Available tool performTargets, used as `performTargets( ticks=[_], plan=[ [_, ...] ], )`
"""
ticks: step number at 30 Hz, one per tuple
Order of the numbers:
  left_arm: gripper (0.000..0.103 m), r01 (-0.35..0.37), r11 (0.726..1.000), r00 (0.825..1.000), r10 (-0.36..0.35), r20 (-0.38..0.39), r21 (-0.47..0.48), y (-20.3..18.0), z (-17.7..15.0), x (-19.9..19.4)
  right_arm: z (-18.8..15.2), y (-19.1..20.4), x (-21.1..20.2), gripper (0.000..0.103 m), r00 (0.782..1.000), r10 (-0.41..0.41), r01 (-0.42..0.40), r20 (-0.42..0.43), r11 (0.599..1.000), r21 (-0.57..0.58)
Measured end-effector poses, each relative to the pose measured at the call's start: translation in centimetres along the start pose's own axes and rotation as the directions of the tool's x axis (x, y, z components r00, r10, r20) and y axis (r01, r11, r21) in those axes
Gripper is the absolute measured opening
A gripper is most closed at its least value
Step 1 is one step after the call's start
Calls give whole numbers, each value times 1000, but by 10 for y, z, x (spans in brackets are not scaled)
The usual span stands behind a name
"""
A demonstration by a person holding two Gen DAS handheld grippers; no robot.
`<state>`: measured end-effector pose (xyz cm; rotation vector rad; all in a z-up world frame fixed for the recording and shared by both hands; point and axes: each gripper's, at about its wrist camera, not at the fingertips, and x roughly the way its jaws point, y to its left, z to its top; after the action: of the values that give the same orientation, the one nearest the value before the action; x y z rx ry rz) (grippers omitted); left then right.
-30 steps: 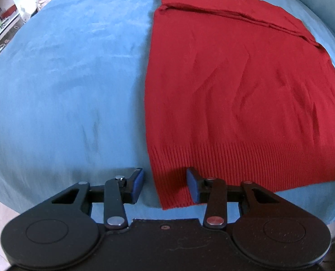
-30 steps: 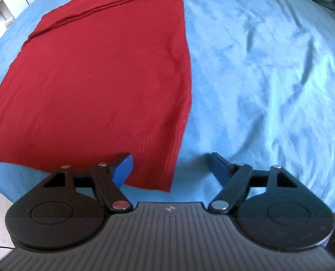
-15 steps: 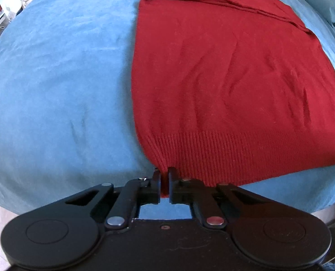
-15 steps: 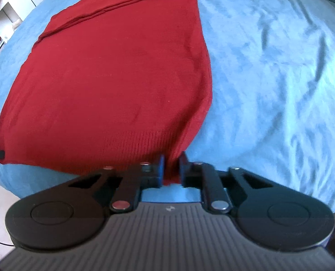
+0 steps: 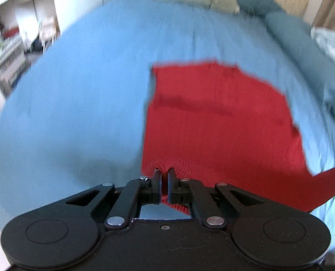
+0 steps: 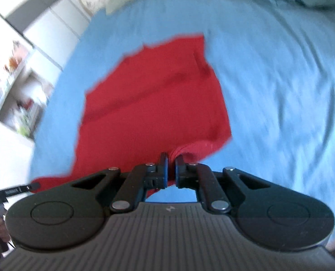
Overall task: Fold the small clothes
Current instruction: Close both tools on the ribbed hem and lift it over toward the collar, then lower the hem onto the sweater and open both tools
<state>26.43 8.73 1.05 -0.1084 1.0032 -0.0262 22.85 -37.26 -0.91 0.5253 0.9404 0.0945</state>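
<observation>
The red knitted garment point(image 5: 219, 122) is being held up by its ribbed hem at the near edge of the bed, while its far part is lying on the blue bedspread point(image 5: 77, 103). One hem corner is being pinched by the left gripper point(image 5: 164, 181), whose jaws are pressed together on the knit with red cloth showing between and below the pads. The other hem corner is being gripped by the right gripper point(image 6: 171, 169), its jaws likewise closed on a bunched fold of the fabric. In the right wrist view the left gripper's tip is being seen at the lower left edge, clamped on the stretched hem. A dark crease is being formed across the garment's middle, though the blur makes it hard to tell how far the cloth is lifted off the bedspread. Teal pillows point(image 5: 289, 36) are being seen at the far right of the bed, and white shelves point(image 5: 16, 29) at the left.
</observation>
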Motion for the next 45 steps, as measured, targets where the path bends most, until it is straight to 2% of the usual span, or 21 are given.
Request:
performTargets(
  ticks=[4,8,12,16,19,21,22,23,24,25,26,28,30,32,34,37,39,41,43,45],
  plan=[
    [4,23,998,995,-18,97,-54,0,87,30,77,15,25,21,996,45,-49,81,998,40],
    [4,3,996,987,11,158,-89,0,163,104,153,20,90,21,991,44,-50,126,998,42],
    [4,-44,998,983,51,178,-46,-15,207,197,210,12,187,21,989,-26,21,144,999,34],
    [4,-76,995,987,83,135,-58,-22,224,279,231,-15,275,20,986,-92,81,135,993,87],
    [5,-123,992,987,126,98,-38,-24,222,312,236,-26,315,20,980,-170,157,104,980,122],
    [8,-116,992,990,120,78,-50,-22,223,323,234,-30,324,25,980,-164,146,111,978,150],
    [15,-106,993,990,111,83,-60,-21,225,324,234,-30,325,25,980,-155,135,124,978,156],
    [33,-88,993,991,95,93,-74,-18,226,320,234,-29,325,37,980,-150,130,134,980,152],
    [44,-81,994,990,90,110,-78,-17,224,313,234,-28,322,61,979,-148,129,137,982,140],
    [62,-86,994,986,94,135,-66,-19,225,305,233,-23,318,72,977,-151,136,149,985,106],
    [67,-103,994,980,108,169,-40,-22,223,293,231,-16,312,84,973,-160,150,165,986,67],
    [69,-114,993,972,106,211,26,-31,215,273,228,-3,298,85,974,-122,129,194,991,-24],
    [75,-87,992,976,65,209,96,-43,198,252,210,18,287,95,981,-64,85,184,991,-105],
    [80,-36,988,985,10,172,149,-53,171,244,187,34,282,103,986,-39,67,163,984,-166],
    [83,-15,986,993,-4,118,167,-60,146,248,166,42,289,103,991,-51,75,121,976,-204],
    [83,-30,986,999,27,25,166,-58,106,268,141,36,308,103,988,-142,152,64,969,-193],
    [85,-37,981,999,31,37,188,-55,91,272,130,21,313,103,980,-185,195,71,964,-179],
    [87,-38,974,998,27,55,221,-56,87,271,126,9,307,103,975,-191,208,111,963,-172],
    [90,-39,974,999,30,42,223,-59,90,273,126,1,302,101,963,-245,260,111,954,-152],
    [90,-38,977,999,34,25,211,-60,98,273,129,-4,293,100,973,-211,222,99,967,-124]
  ],
)
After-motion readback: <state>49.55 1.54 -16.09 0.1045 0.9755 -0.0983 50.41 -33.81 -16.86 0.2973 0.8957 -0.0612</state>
